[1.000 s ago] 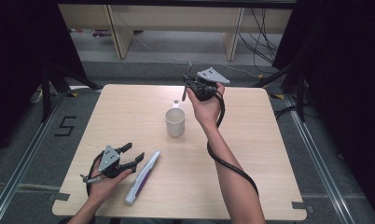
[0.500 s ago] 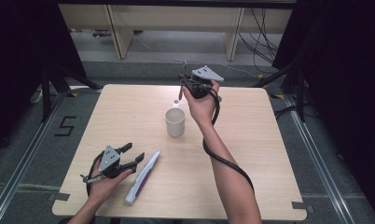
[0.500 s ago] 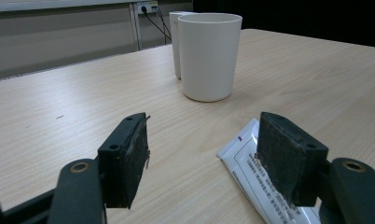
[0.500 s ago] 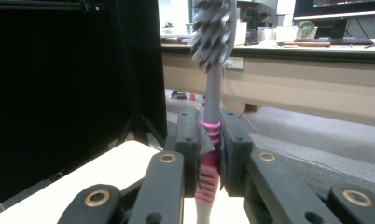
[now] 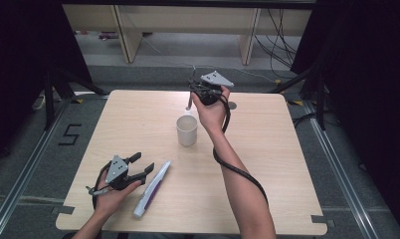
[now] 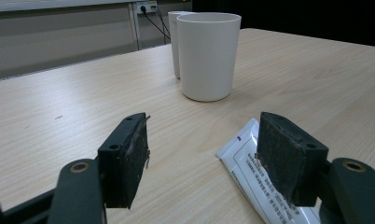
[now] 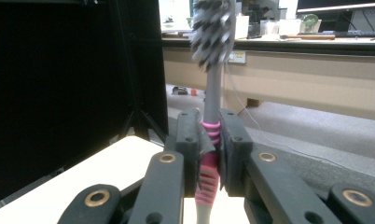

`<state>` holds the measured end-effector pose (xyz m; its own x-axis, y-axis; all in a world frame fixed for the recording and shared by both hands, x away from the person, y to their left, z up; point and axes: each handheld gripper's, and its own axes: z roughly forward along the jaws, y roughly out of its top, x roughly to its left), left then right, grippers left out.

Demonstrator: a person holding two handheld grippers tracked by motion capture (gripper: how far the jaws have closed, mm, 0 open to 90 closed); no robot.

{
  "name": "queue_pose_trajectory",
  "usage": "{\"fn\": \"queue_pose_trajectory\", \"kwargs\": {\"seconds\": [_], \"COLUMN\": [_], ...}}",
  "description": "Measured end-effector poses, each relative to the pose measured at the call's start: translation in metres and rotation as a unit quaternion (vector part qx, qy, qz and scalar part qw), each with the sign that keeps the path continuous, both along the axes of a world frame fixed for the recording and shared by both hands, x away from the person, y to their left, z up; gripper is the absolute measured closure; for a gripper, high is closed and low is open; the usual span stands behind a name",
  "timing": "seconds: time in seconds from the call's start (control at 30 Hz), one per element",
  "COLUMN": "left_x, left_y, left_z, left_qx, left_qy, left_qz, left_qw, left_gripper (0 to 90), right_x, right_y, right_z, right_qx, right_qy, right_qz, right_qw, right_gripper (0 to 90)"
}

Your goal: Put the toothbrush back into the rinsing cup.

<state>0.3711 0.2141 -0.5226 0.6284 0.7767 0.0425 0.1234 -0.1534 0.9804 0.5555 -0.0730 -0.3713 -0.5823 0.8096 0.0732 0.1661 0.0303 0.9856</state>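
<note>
Pale wooden table: at upper centre a toothbrush is clamped in the right gripper above the cup; lowering into it is judged next, while the left gripper is held wide beside the toothpaste tube at lower left

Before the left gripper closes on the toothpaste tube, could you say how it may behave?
The toothpaste tube lies flat, so it probably won't roll. It looks soft, so it may dent or sag between the open left gripper jaws. Its glossy skin might slip.
</note>
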Motion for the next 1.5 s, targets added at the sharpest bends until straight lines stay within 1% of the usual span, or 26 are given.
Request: {"fn": "queue_pose_trajectory", "kwargs": {"seconds": [0.1, 0.2, 0.23, 0.3, 0.33, 0.5, 0.57, 0.6, 0.63, 0.77, 0.83, 0.97, 1.0, 1.03, 1.07, 1.1, 1.13, 1.17, 1.2, 1.27, 1.33, 1.37, 1.4, 1.43, 1.47, 1.5], "left_x": [0.000, 0.000, 0.000, 0.000, 0.000, 0.000, 0.000, 0.000, 0.000, 0.000, -0.002, -0.002, -0.002, -0.002, -0.002, 0.000, 0.000, 0.000, -0.002, -0.002, 0.000, 0.000, -0.001, -0.002, -0.002, 0.000], "left_y": [0.000, 0.000, 0.000, 0.000, 0.000, 0.000, 0.000, 0.000, 0.000, 0.000, 0.000, 0.000, 0.000, 0.000, 0.000, 0.000, -0.001, 0.000, 0.000, 0.000, 0.000, 0.000, 0.000, 0.000, 0.000, -0.001], "left_z": [0.000, 0.000, 0.000, 0.000, 0.000, 0.000, 0.000, 0.000, 0.000, 0.000, 0.001, 0.001, 0.001, 0.001, 0.001, 0.000, 0.000, 0.000, 0.001, 0.001, 0.000, 0.000, 0.001, 0.001, 0.001, 0.000], "left_qx": [0.001, 0.001, 0.001, 0.001, 0.001, 0.001, 0.000, 0.001, 0.001, 0.000, 0.005, 0.005, 0.005, 0.004, 0.005, 0.003, 0.000, 0.003, 0.005, 0.005, 0.003, 0.003, 0.005, 0.005, 0.005, -0.001], "left_qy": [-0.001, -0.001, 0.000, 0.000, 0.000, -0.001, 0.000, -0.001, -0.001, 0.000, 0.009, 0.008, 0.009, 0.010, 0.009, 0.001, 0.000, 0.003, 0.009, 0.009, 0.002, 0.002, 0.005, 0.009, 0.009, 0.001], "left_qz": [-0.001, -0.001, -0.001, -0.001, -0.001, -0.002, -0.001, -0.002, -0.002, -0.002, 0.005, 0.004, 0.004, 0.005, 0.004, -0.001, -0.002, 0.000, 0.004, 0.004, -0.001, 0.000, 0.002, 0.004, 0.004, -0.002], "left_qw": [1.0000, 1.0000, 1.0000, 1.0000, 1.0000, 1.0000, 1.0000, 1.0000, 1.0000, 1.0000, 0.9999, 0.9999, 0.9999, 0.9999, 0.9999, 1.0000, 1.0000, 1.0000, 0.9999, 0.9999, 1.0000, 1.0000, 1.0000, 0.9999, 0.9999, 1.0000], "left_gripper": [33.4, 33.4, 33.4, 33.4, 33.4, 33.3, 33.3, 33.3, 33.3, 33.1, 33.1, 33.1, 33.1, 33.1, 33.1, 33.1, 33.1, 33.1, 33.1, 33.1, 33.1, 33.1, 33.1, 33.1, 33.1, 33.1], "right_x": [0.002, 0.006, 0.005, 0.008, 0.009, 0.010, 0.012, 0.013, 0.013, 0.014, 0.015, 0.015, 0.017, 0.016, 0.016, 0.016, 0.018, 0.017, 0.018, 0.018, 0.020, 0.021, 0.020, 0.021, 0.021, 0.021], "right_y": [0.001, 0.001, 0.002, 0.002, 0.002, 0.005, 0.005, 0.005, 0.005, 0.005, 0.006, 0.006, 0.006, 0.007, 0.007, 0.007, 0.006, 0.007, 0.008, 0.008, 0.008, 0.008, 0.009, 0.009, 0.009, 0.010], "right_z": [-0.002, -0.005, -0.005, -0.006, -0.007, -0.010, -0.012, -0.012, -0.013, -0.015, -0.016, -0.018, -0.018, -0.018, -0.019, -0.019, -0.020, -0.021, -0.022, -0.023, -0.025, -0.026, -0.027, -0.028, -0.028, -0.029], "right_qx": [-0.003, -0.005, -0.002, -0.001, -0.009, -0.001, -0.005, -0.012, -0.008, -0.008, -0.009, -0.009, -0.014, -0.010, -0.010, -0.013, -0.018, -0.014, -0.016, -0.014, -0.021, -0.022, -0.017, -0.025, -0.027, -0.026], "right_qy": [0.006, 0.005, 0.013, 0.010, 0.006, 0.016, 0.017, 0.011, 0.018, 0.021, 0.018, 0.026, 0.023, 0.029, 0.034, 0.033, 0.026, 0.035, 0.034, 0.043, 0.039, 0.039, 0.043, 0.039, 0.043, 0.045], "right_qz": [-0.003, 0.000, -0.004, 0.001, -0.001, -0.005, 0.001, -0.003, -0.002, -0.002, -0.004, -0.002, -0.002, -0.004, -0.005, -0.004, -0.003, -0.003, -0.005, -0.006, -0.005, -0.001, -0.005, -0.004, -0.004, -0.002], "right_qw": [1.0000, 1.0000, 0.9999, 0.9999, 0.9999, 0.9999, 0.9998, 0.9999, 0.9998, 0.9997, 0.9998, 0.9996, 0.9997, 0.9995, 0.9994, 0.9994, 0.9995, 0.9993, 0.9993, 0.9990, 0.9990, 0.9990, 0.9989, 0.9989, 0.9987, 0.9986], "right_gripper": [80.8, 80.8, 80.7, 80.8, 80.8, 80.7, 80.7, 80.7, 80.7, 80.7, 80.7, 80.7, 80.6, 80.6, 80.6, 80.6, 80.6, 80.5, 80.6, 80.5, 80.5, 80.4, 80.4, 80.4, 80.4, 80.4]}}
